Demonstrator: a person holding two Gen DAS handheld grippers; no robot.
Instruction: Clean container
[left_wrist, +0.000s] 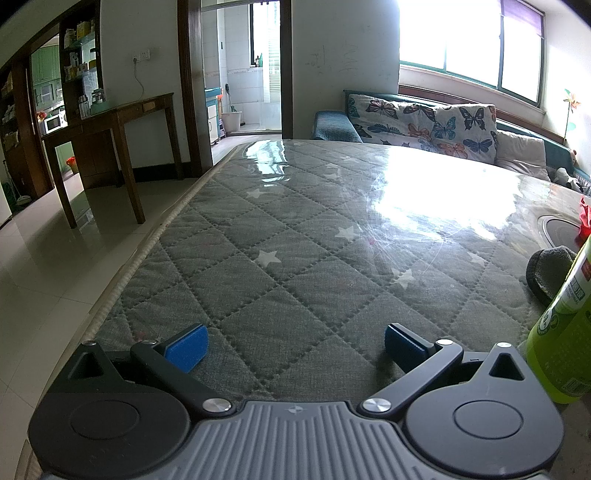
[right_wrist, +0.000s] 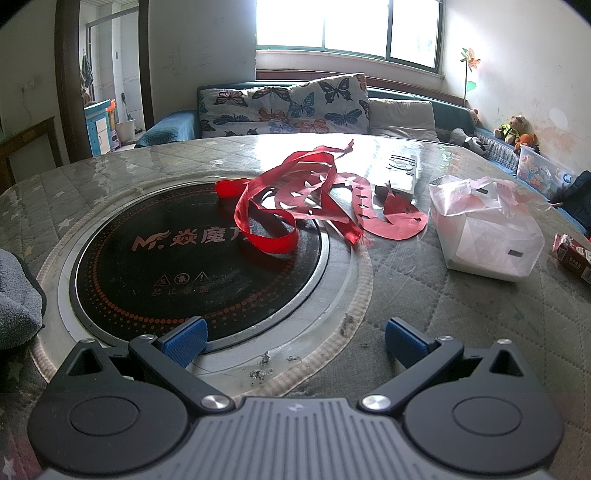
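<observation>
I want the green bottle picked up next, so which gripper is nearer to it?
Left. The green bottle stands just beside the left gripper, off its right finger. The right gripper faces the cooktop; its view shows no bottle.

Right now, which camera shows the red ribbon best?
The right wrist view: the ribbon lies whole, draped across the cooktop rim. The left wrist view catches only a red scrap at its right edge.

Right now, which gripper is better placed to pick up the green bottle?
Probably the left gripper. It is open and empty, and the green bottle stands just to its right. The right gripper, also open, faces the round cooktop; the bottle does not show in its view.
</observation>
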